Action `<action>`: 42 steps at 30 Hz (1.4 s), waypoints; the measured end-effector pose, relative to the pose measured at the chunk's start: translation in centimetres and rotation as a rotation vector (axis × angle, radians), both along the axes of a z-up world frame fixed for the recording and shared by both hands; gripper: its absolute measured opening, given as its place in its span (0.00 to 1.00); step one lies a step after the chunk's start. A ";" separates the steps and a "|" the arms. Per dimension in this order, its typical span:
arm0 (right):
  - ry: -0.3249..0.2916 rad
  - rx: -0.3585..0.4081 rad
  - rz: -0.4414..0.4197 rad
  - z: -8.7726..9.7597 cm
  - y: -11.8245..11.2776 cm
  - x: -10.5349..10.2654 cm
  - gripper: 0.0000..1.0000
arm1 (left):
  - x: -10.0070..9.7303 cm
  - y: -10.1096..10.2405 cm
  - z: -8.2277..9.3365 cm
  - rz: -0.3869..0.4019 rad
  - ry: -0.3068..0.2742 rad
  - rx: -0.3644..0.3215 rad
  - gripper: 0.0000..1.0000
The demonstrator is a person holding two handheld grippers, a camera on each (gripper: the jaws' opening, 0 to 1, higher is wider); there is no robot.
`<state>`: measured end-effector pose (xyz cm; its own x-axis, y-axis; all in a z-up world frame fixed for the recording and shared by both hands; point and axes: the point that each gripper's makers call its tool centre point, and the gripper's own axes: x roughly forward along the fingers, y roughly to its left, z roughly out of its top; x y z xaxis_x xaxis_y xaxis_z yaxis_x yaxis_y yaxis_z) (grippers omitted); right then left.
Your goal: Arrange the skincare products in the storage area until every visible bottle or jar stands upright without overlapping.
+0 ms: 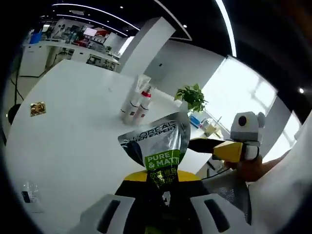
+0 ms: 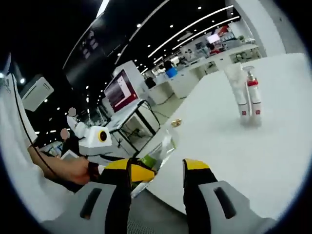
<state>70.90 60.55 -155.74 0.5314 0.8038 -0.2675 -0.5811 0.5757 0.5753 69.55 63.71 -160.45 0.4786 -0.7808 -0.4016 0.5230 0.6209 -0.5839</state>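
White tabletop (image 1: 73, 146) stretches away from you in both views, under black ceilings with strip lights. In your left gripper view, your left gripper (image 1: 163, 187) has its jaws clamped on the lower end of one silver squeeze tube with a green label (image 1: 157, 144), lifted clear of the tabletop. Beyond it, well apart, three white skincare bottles (image 1: 136, 103) stand upright in a tight cluster; one has a red collar. That view alone shows one small gold-brown packet (image 1: 38, 108) and one green potted plant (image 1: 191, 96). Your right gripper view shows the tube's edge (image 2: 158, 153) at the tabletop's near edge. Your right gripper (image 2: 158, 178) has its jaws apart, holding nothing.
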 end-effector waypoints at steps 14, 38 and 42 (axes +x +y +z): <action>0.049 0.014 0.013 -0.3 0.1 -0.6 0.20 | -1.5 -1.8 0.4 -0.096 -0.078 0.012 0.19; 0.162 0.016 0.045 -1.2 -0.1 -1.3 0.04 | -2.0 -2.4 -0.6 -0.147 -0.075 0.056 0.36; 0.157 -0.012 0.034 -1.6 -0.3 -1.1 0.04 | -1.3 -1.6 -0.8 -0.092 -0.043 0.039 0.44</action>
<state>69.79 60.22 -157.32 0.4549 0.8167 -0.3549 -0.5036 0.5647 0.6539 68.22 62.11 -161.21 0.4226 -0.8064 -0.4136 0.6031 0.5909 -0.5358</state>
